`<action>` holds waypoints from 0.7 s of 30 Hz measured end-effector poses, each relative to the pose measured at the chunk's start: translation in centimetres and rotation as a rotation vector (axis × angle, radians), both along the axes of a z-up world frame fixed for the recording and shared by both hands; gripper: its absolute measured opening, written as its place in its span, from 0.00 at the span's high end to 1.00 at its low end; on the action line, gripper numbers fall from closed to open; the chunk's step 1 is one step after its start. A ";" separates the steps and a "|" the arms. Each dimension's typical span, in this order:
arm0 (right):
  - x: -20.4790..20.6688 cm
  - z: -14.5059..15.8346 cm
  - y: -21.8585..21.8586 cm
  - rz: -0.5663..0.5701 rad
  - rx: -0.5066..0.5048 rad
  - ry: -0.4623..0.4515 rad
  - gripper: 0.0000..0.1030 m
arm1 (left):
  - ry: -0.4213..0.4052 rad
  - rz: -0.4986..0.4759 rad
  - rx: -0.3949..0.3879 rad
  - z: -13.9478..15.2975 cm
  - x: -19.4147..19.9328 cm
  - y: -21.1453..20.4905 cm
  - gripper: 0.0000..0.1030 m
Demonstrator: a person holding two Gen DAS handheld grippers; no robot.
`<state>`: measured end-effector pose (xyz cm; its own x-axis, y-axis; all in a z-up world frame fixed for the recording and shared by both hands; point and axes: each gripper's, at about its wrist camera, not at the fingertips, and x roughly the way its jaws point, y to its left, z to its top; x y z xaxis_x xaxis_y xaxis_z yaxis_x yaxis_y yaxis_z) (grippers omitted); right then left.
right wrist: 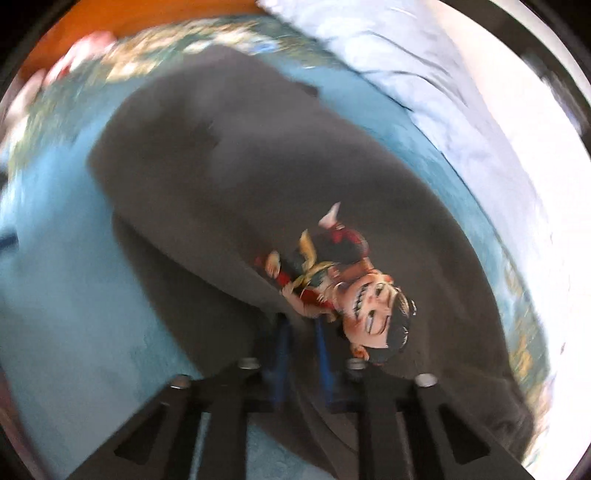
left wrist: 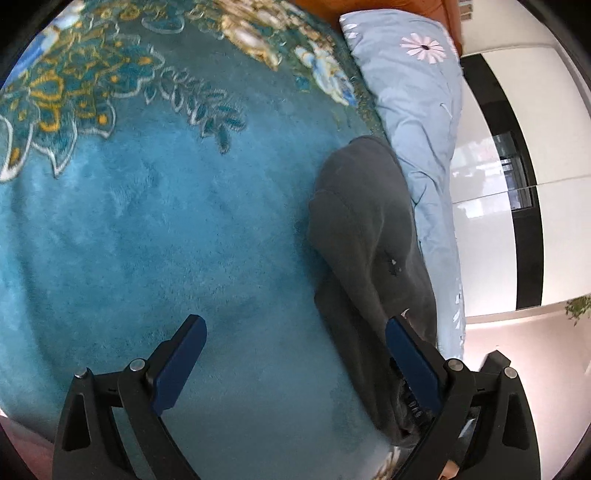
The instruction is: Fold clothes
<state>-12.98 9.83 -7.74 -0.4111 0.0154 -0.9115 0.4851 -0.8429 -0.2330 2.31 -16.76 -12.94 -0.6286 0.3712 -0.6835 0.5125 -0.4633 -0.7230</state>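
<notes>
A dark grey T-shirt [left wrist: 369, 236] lies on a teal plush blanket [left wrist: 166, 229], at the right of the left wrist view. My left gripper [left wrist: 295, 332] is open and empty above the blanket, its right finger [left wrist: 413, 365] over the shirt's edge. In the blurred right wrist view the same shirt [right wrist: 229, 155] shows a cartoon figure print [right wrist: 354, 295]. My right gripper [right wrist: 301, 325] is shut on a fold of the shirt beside the print.
A light blue pillow [left wrist: 417, 110] with a flower print lies along the shirt's far side. The blanket has a gold and white floral border [left wrist: 66, 85]. An orange headboard [right wrist: 110, 22] stands behind. White and black wall panels [left wrist: 517, 184] are at the right.
</notes>
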 end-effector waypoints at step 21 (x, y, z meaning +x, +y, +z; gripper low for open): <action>11.9 8.4 4.5 -0.021 -0.513 -0.194 0.94 | 0.117 0.280 0.665 -4.5 -6.0 0.0 0.28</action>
